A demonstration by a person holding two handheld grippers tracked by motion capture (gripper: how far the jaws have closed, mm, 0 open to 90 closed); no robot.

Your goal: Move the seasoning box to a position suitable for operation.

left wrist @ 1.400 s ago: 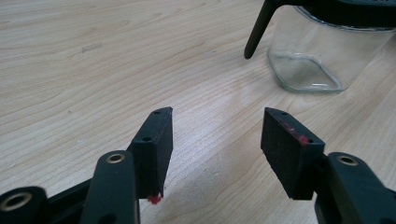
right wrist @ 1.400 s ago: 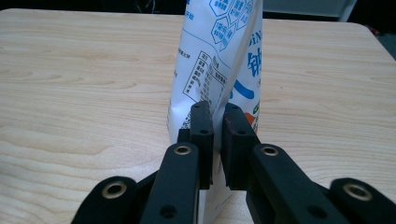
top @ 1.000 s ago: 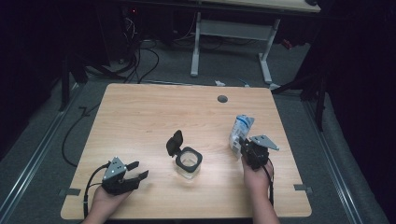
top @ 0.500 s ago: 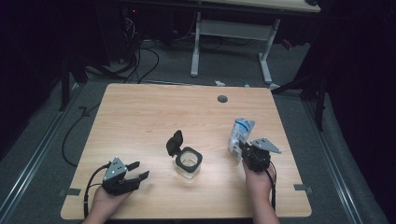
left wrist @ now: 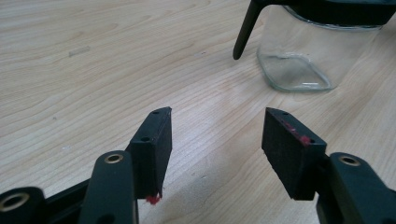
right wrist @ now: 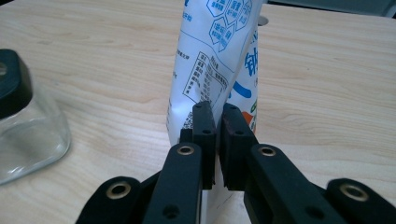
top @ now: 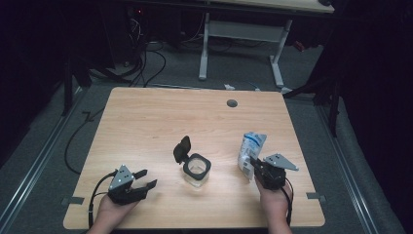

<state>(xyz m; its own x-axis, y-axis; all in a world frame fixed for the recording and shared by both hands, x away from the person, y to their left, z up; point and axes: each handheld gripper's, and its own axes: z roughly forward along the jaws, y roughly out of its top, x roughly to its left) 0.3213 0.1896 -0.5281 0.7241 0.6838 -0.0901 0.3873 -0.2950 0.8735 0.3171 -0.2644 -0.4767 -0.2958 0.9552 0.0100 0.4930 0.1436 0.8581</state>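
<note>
Right gripper [top: 256, 168], near the front right of the wooden worktop [top: 146, 122]: jaws pinched nearly together on the lower edge of a white pouch with blue print [top: 251, 150]; in the right gripper view the pads clamp a thin fold of the pouch [right wrist: 219, 60], with the rest standing upright above them. The pouch is in that gripper, to the right of the glass jar [top: 197, 169] and apart from it. Jar sits at centre front of the worktop, square-shouldered, clear, with a black collar; its black flip lid [top: 182, 149] is hinged open and stands up on the left side. Left gripper [top: 145, 179], front left of the worktop: jaws spread apart, nothing between them, bare wood visible in the gap in the left gripper view [left wrist: 215, 140]. The jar [left wrist: 299, 51] lies ahead of it and to its right, well apart. A person's hand holds each gripper from the near edge.
</note>
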